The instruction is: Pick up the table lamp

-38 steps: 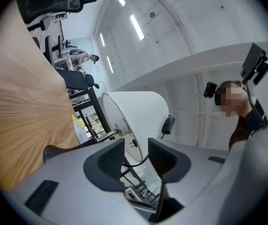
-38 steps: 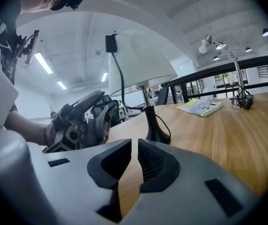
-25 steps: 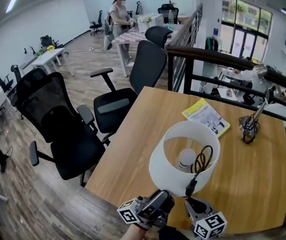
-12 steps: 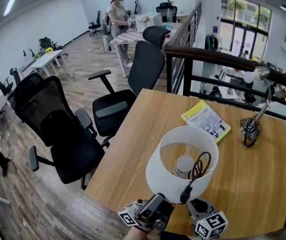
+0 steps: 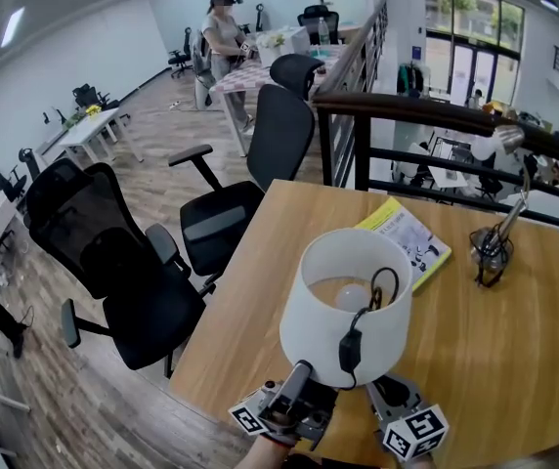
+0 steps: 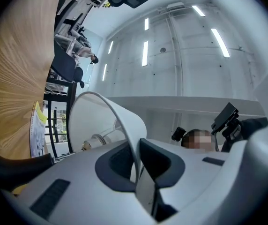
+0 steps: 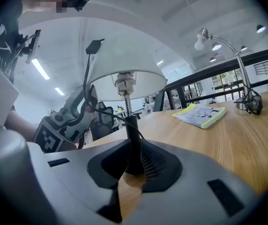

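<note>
At table [image 5: 514, 360] edge, left gripper [image 6: 137, 165], right gripper [image 7: 133, 163] clamp table lamp [image 5: 348, 306].

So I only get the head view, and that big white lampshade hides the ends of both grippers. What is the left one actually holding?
Observer: In its own view the left gripper is shut on the rim of the white drum-shaped lampshade. Its jaws have just been closing, with the shade's thin wall between them.
Operator: And the right one?
Observer: The right gripper is clamped on the lamp's thin black stem, low down beneath the shade.
Operator: What sits at the top of that stem?
Observer: A silver bulb socket, tucked just under the shade.
</note>
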### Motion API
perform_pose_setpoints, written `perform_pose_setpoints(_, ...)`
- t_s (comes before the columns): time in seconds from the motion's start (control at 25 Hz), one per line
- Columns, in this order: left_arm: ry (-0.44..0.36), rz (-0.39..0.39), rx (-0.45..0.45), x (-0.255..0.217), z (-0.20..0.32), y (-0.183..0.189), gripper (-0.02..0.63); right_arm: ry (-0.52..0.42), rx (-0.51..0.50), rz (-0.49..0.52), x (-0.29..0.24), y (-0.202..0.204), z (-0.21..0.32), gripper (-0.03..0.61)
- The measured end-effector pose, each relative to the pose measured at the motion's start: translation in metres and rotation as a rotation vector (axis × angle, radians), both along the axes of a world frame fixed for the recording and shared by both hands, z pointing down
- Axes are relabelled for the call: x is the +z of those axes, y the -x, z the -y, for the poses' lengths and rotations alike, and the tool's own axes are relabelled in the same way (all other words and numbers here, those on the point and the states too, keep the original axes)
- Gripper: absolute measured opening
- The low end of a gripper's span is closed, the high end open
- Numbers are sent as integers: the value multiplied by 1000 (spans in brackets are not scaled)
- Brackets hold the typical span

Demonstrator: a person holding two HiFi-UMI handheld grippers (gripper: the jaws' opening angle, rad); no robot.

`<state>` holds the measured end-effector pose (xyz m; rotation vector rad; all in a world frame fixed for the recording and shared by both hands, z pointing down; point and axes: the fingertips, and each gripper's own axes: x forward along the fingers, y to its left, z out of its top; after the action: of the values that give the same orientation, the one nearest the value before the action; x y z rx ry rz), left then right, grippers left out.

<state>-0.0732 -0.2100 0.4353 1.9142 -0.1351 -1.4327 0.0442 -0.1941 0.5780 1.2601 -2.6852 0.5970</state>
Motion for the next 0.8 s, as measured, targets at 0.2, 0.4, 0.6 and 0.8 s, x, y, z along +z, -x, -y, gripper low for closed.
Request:
perform_pose_setpoints(0.2, 9, 3, 16, -5, 17, -1, 31, -2, -5, -12, -3, 5, 8, 57)
perform_pose_setpoints(0.4, 26, 2, 36, -8, 32, -3, 28, 2, -12, -54, -2, 18, 20, 57)
perform_pose_setpoints(0.6, 62, -35, 57, -11, 46, 6, 25, 66, -8, -113, 4, 37, 27, 58)
perform_pose_setpoints(0.8, 63, -14, 114, -16, 58, 0, 15, 101, 30, -158, 7, 43, 45, 132)
